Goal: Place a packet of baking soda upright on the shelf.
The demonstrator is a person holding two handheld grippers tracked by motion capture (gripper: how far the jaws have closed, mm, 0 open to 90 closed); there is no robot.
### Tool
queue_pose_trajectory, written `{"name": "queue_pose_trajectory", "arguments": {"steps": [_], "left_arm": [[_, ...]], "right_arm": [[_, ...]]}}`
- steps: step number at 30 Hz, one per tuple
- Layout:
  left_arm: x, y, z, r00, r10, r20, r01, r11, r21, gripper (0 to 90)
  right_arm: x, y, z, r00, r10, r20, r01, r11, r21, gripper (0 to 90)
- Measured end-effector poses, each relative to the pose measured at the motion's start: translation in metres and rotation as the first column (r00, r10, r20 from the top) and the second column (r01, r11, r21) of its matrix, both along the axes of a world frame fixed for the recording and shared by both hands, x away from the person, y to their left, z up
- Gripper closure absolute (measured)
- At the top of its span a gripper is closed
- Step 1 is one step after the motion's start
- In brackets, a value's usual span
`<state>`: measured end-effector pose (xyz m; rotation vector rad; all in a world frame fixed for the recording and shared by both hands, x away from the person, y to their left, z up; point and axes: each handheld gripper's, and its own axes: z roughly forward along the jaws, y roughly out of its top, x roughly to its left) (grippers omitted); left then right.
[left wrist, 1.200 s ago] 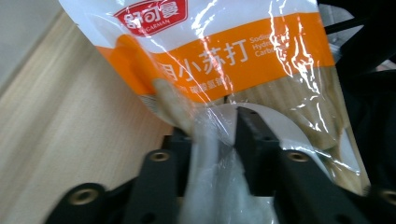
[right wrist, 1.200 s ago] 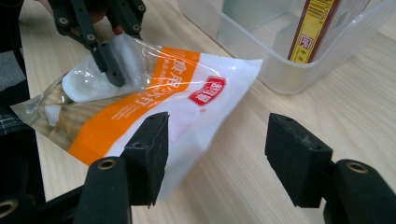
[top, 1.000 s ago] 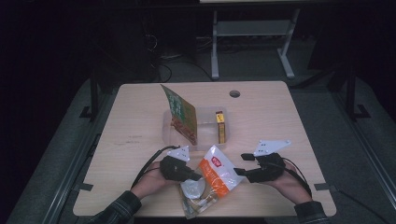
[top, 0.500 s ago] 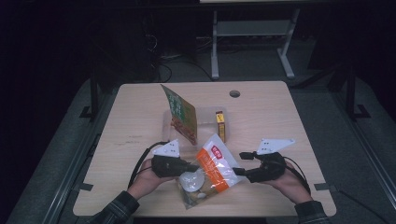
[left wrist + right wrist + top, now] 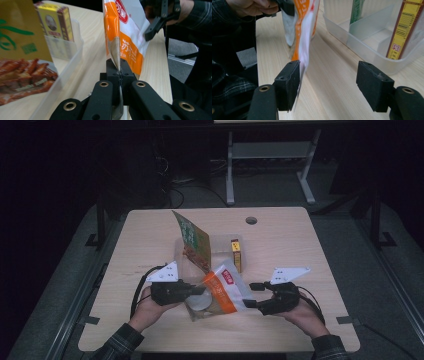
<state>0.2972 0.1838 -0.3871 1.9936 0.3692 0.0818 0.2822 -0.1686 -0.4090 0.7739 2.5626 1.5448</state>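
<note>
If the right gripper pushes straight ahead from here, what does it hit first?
Probably the orange-white bag, whose edge already lies against one open jaw of the right gripper. Past it stands the clear bin, though depth is hard to judge.

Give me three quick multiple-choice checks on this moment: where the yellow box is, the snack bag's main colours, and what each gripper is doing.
1. Where does the yellow box stand?
A. Flat on the bare table
B. Upright in the clear plastic bin
C. Between the right gripper's jaws

2. What colours is the snack bag?
A. Orange and white
B. Blue and silver
C. All black

3. How do the grippers stand?
A. Both open, bag lying loose
B. Left gripper shut on the bag's edge, right gripper open
C. Right shut on the bag, left open

Answers:
1 B: the right gripper view shows the box on end inside the bin's wall.
2 A: the left gripper view shows orange print on white film.
3 B: the left jaws pinch the bag's seam; the right jaws stand wide apart, with the bag at one pad.
</note>
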Motion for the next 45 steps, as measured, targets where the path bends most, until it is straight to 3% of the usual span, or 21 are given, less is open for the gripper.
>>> {"name": "queue_pose_trajectory", "arguments": {"steps": [5,10,14,20,25,28,35,45], "left_arm": [[0.000,0.009,0.006,0.9997,0.024,0.001,-0.023,0.9986,-0.048,89.8],[0.002,0.014,0.010,0.9984,0.056,0.012,-0.055,0.9967,-0.059,89.9],[0.003,0.017,0.010,0.9969,0.077,0.010,-0.076,0.9948,-0.068,89.8],[0.004,0.018,0.010,0.9960,0.089,0.008,-0.088,0.9928,-0.081,89.8],[0.004,0.018,0.010,0.9952,0.098,0.008,-0.097,0.9917,-0.085,89.8],[0.005,0.020,0.010,0.9951,0.099,0.006,-0.098,0.9916,-0.084,89.8],[0.007,0.020,0.006,0.9940,0.108,-0.014,-0.109,0.9896,-0.094,89.7],[0.009,0.012,0.001,0.9944,0.105,-0.011,-0.105,0.9931,-0.053,88.2]], "right_arm": [[0.002,0.006,-0.001,0.9996,0.025,-0.012,-0.025,1.000,0.017,34.8],[0.007,0.017,0.002,0.9990,0.043,-0.011,-0.043,0.997,0.068,36.6],[0.012,0.028,0.008,0.9994,0.033,0.010,-0.034,0.994,0.105,42.1],[0.016,0.042,0.006,0.9999,0.015,0.007,-0.016,0.989,0.146,48.4],[0.019,0.054,0.005,1.0000,0.009,0.000,-0.009,0.983,0.184,61.0],[0.020,0.058,0.003,0.9997,0.018,-0.015,-0.015,0.985,0.174,64.5],[0.020,0.058,0.002,0.9986,0.043,-0.029,-0.037,0.981,0.190,88.8],[0.013,0.056,0.015,0.9935,0.112,0.021,-0.114,0.973,0.202,90.0]]}}
